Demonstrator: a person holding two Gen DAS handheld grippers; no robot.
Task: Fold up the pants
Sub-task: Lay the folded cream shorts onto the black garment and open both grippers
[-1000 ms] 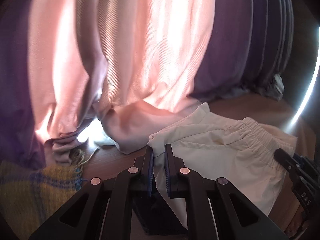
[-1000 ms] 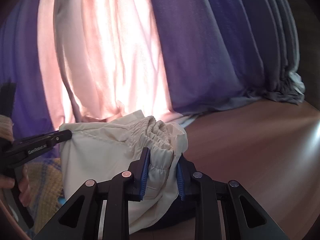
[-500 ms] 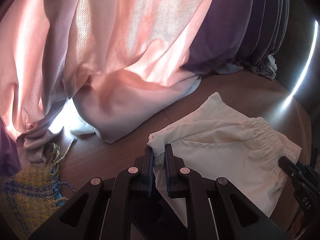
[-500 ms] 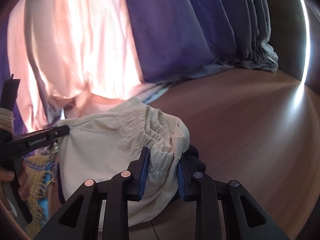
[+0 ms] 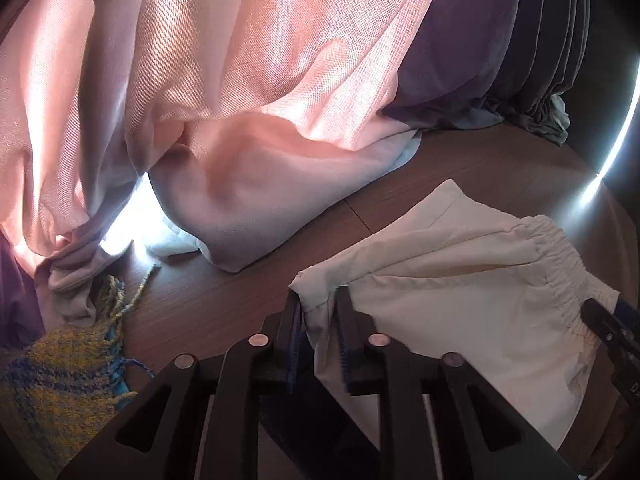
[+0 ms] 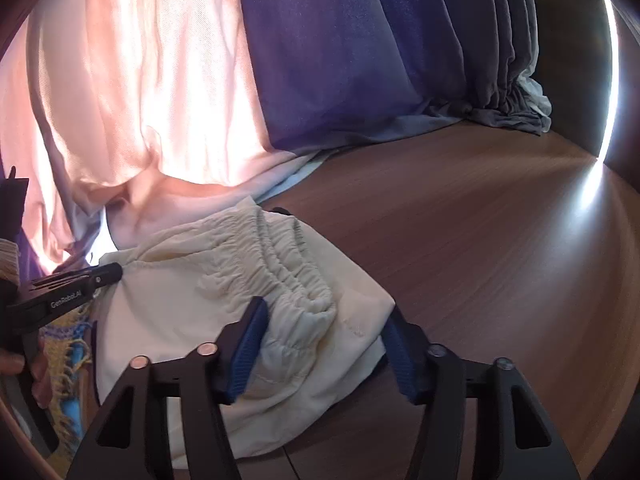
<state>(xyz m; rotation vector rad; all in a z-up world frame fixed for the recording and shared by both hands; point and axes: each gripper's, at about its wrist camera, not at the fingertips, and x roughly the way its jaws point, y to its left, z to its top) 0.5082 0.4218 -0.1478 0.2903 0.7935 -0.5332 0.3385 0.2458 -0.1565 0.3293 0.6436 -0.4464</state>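
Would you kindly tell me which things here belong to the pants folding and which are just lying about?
Job:
- cream pants
- left gripper, jaws opening around a corner
- right gripper, jaws opening around the waistband

Lying about:
- yellow-blue knitted cloth
- pink curtain
- purple curtain

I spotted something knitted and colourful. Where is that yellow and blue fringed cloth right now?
The yellow and blue knitted cloth lies on the brown wooden floor at the left wrist view's lower left, below the pink curtain and left of the cream pants.

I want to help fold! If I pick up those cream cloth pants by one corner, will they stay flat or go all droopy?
Probably droopy: the cream cloth pants sag and crease between the grippers. Likely light, since the thin cloth bunches easily at the gathered waistband. They won't roll.
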